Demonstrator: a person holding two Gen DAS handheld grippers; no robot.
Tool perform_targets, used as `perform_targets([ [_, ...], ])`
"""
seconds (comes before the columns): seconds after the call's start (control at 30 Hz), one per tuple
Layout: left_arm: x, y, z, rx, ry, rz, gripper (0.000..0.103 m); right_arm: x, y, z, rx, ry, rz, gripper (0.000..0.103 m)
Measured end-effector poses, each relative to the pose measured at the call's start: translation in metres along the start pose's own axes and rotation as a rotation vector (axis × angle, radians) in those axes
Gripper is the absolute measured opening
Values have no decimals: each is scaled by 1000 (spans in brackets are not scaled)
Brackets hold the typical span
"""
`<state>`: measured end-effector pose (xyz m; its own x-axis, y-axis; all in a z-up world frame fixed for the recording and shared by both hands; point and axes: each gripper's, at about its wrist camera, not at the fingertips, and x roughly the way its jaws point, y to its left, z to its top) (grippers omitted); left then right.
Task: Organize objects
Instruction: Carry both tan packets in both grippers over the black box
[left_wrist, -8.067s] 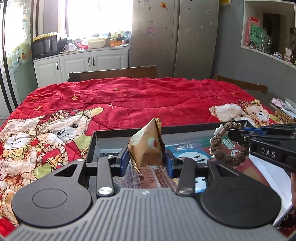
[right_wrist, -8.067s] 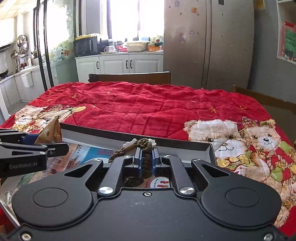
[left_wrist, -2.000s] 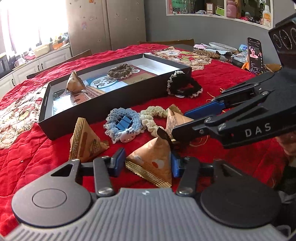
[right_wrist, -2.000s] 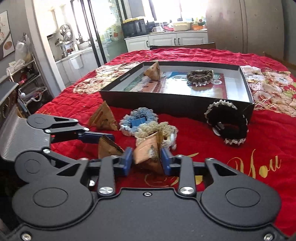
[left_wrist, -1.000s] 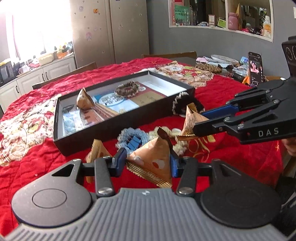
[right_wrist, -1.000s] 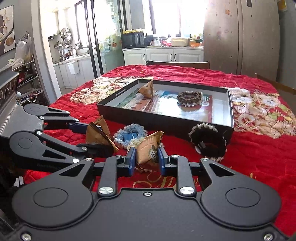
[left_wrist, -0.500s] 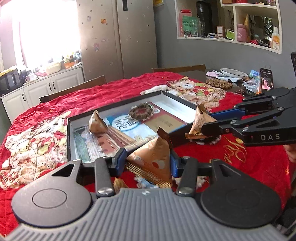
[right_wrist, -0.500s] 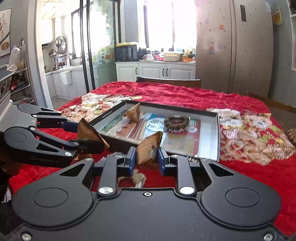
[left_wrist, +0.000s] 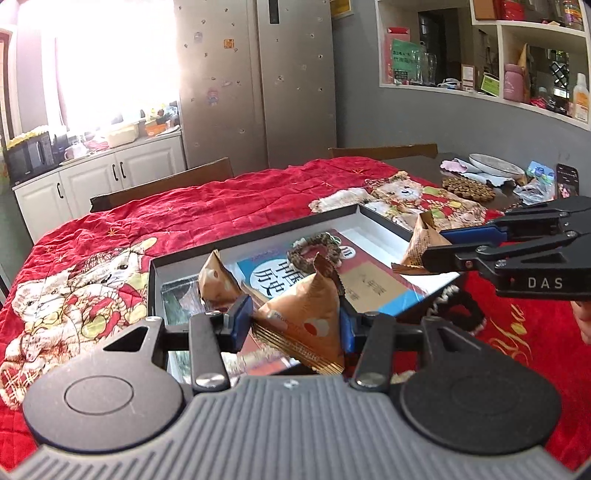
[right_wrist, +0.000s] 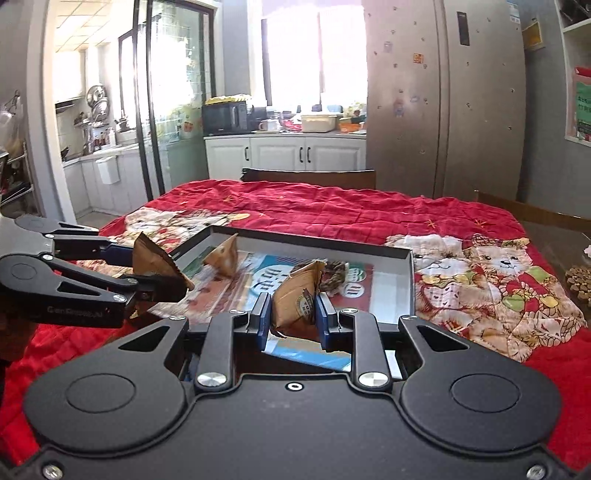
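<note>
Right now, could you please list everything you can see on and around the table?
Tray: one, black rim, on the quilt.
Quilt: one, red with bears, covering the table.
Triangular packets: three, brown; one lying in the tray, one in each tool.
Braided ring: one, brown, in the tray.
Scrunchie: one, black, right of the tray.
Fridge: one, silver, behind.
Left tool: shut on a packet.
Right tool: shut on a packet.
</note>
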<state>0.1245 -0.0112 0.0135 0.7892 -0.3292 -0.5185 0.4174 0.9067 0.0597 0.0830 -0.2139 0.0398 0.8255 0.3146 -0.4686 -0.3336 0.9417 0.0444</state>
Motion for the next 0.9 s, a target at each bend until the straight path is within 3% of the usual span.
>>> perform_targets([
  [0.9,87,15,32,-55,46,54,51,97,-42,33,90,18,-94,24],
])
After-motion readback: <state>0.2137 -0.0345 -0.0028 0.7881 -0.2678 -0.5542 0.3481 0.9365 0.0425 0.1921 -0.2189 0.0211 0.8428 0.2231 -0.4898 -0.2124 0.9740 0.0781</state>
